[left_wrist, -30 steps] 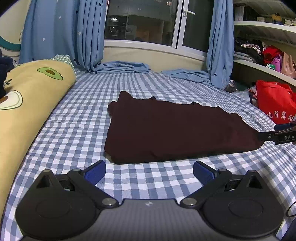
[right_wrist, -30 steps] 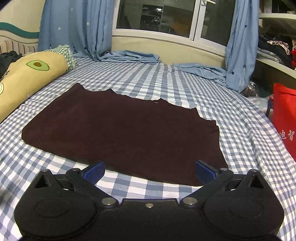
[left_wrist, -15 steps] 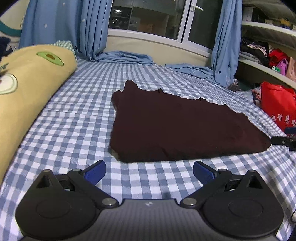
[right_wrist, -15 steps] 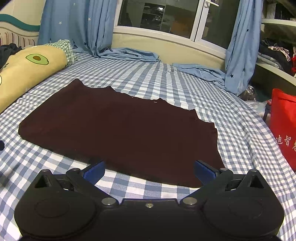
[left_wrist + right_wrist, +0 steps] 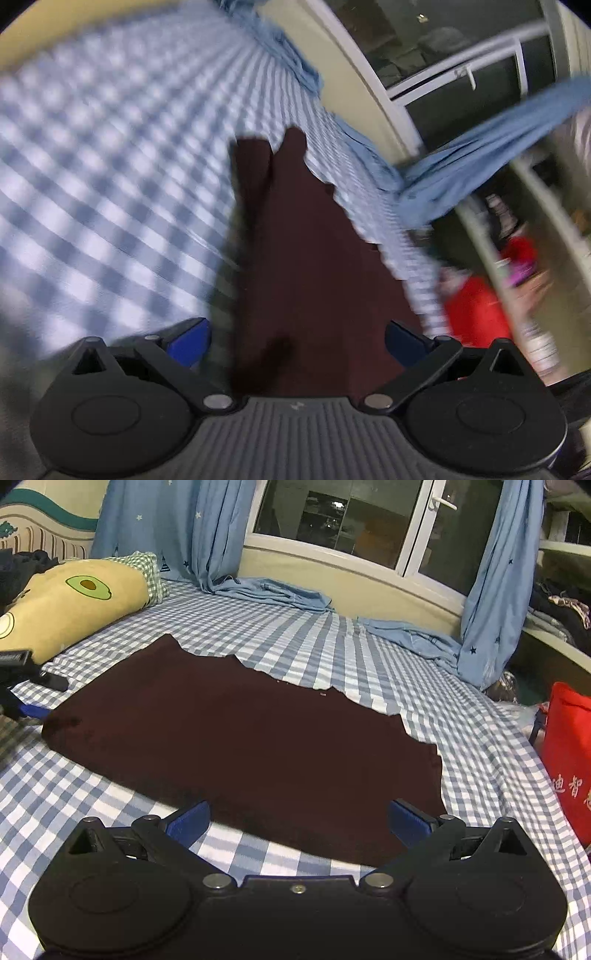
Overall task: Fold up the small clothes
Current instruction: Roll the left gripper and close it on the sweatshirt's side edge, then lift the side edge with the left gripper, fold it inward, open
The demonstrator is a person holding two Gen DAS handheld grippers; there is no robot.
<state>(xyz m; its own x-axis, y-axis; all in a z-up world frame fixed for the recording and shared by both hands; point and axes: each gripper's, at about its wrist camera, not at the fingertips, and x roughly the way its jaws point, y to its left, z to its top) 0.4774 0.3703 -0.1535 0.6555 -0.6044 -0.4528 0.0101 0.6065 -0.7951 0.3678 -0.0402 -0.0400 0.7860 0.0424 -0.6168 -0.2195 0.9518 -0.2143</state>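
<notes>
A dark maroon garment (image 5: pixel 243 738) is lying flat on the blue-and-white checked bedsheet (image 5: pixel 369 664), spread wide across the middle of the bed, its far edge running in an uneven, stepped line and its near edge lying folded over and smooth. The right gripper (image 5: pixel 298 818) is hovering low at the garment's near edge, toward its right corner, with its two blue-tipped fingers (image 5: pixel 188 821) standing wide apart and nothing between them; the cloth's edge is passing just beyond the fingertips. The left gripper (image 5: pixel 297 338) is reaching in at the garment's left end, and its view is tilted and heavily blurred; its jaws are likewise spread wide, with the maroon fabric (image 5: pixel 306 258) filling the gap between them, though whether the fingers are touching the cloth is impossible to tell through the blur. In the right wrist view, that left gripper (image 5: pixel 22 686) is showing at the far left edge of the frame, just beside the garment's left corner. A long yellow pillow with an avocado print (image 5: pixel 66 598) is lying along the left side of the bed, well apart from the garment. Blue star-patterned curtains (image 5: pixel 166 528) are hanging at the dark window (image 5: pixel 332 517), their hems pooling on the sheet, and a red bag (image 5: pixel 569 760) is standing off the bed's right side.
</notes>
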